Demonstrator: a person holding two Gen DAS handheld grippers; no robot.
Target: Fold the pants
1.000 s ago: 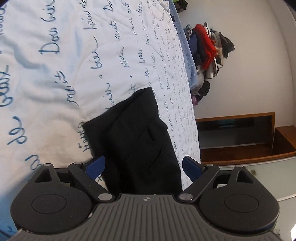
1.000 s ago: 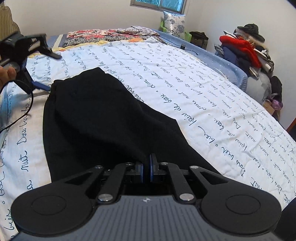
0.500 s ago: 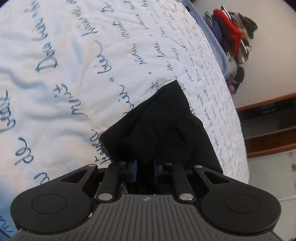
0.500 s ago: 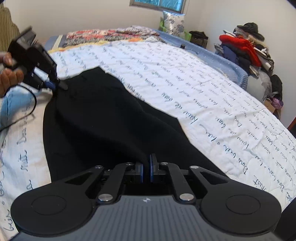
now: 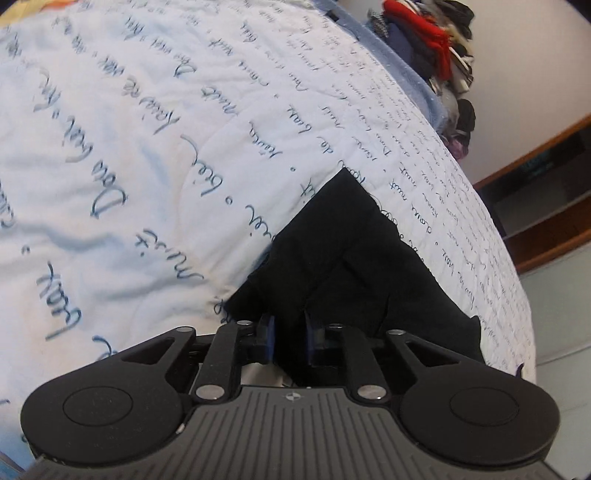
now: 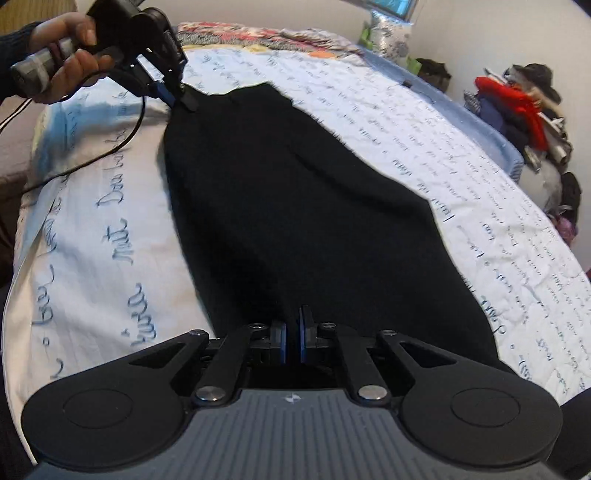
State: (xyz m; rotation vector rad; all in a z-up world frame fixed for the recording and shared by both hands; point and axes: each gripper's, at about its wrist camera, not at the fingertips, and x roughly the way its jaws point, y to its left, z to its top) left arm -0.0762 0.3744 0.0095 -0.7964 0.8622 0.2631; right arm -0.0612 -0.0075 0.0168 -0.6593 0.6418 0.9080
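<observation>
Black pants (image 6: 295, 206) lie lengthwise on a white bedspread with blue handwriting (image 6: 110, 229). My right gripper (image 6: 291, 338) is shut on the near end of the pants. My left gripper (image 5: 289, 338) is shut on a bunched corner of the pants (image 5: 343, 258) at the other end. In the right wrist view the left gripper (image 6: 177, 96) shows at the far end, held by a hand, pinching the far left corner of the cloth and lifting it a little.
A pile of clothes with a red garment (image 6: 517, 107) stands past the bed's right edge. Patterned blankets (image 6: 258, 35) and a pillow (image 6: 388, 40) lie at the head of the bed. A wooden shelf (image 5: 546, 206) is beyond the bed.
My left gripper went from open above the pants' corner to shut on it, and has raised it. The right gripper has stayed shut on its end, and the cloth is pulled straighter.
</observation>
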